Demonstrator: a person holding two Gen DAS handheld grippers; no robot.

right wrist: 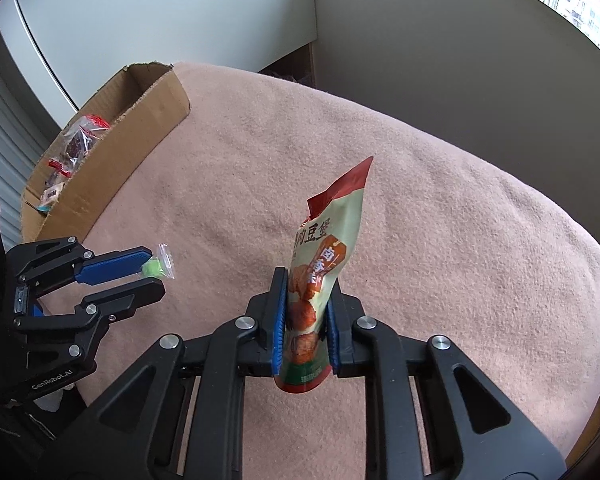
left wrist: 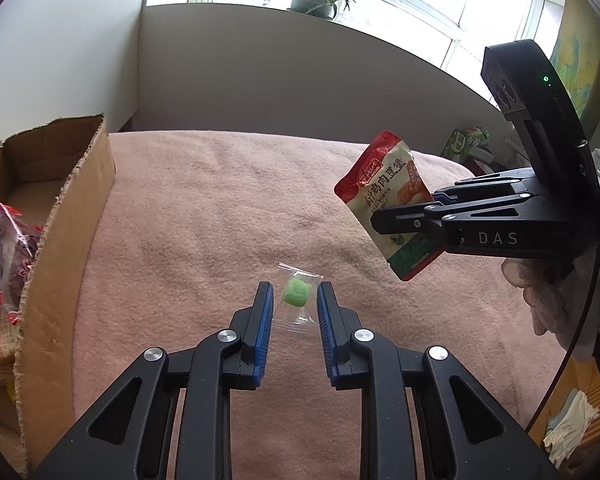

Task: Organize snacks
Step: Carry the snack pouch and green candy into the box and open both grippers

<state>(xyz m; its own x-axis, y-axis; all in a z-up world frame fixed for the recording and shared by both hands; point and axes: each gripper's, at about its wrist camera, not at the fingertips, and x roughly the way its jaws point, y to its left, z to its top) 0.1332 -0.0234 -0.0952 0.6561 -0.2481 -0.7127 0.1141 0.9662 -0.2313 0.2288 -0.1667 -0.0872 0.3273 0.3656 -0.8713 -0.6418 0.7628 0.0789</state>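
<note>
left wrist view low over pink blanket (left wrist: 204,216), right wrist view higher, both share cardboard box (right wrist: 140,128)

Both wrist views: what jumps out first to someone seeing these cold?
First, the red-and-green snack pouch, held up off the pink blanket by the right gripper, its jaws shut on the pouch's lower half. Next, the small green candy in a clear wrapper, lying on the blanket between the open jaws of the left gripper. At the blanket's left edge sits a cardboard box already holding snack bags.
</note>
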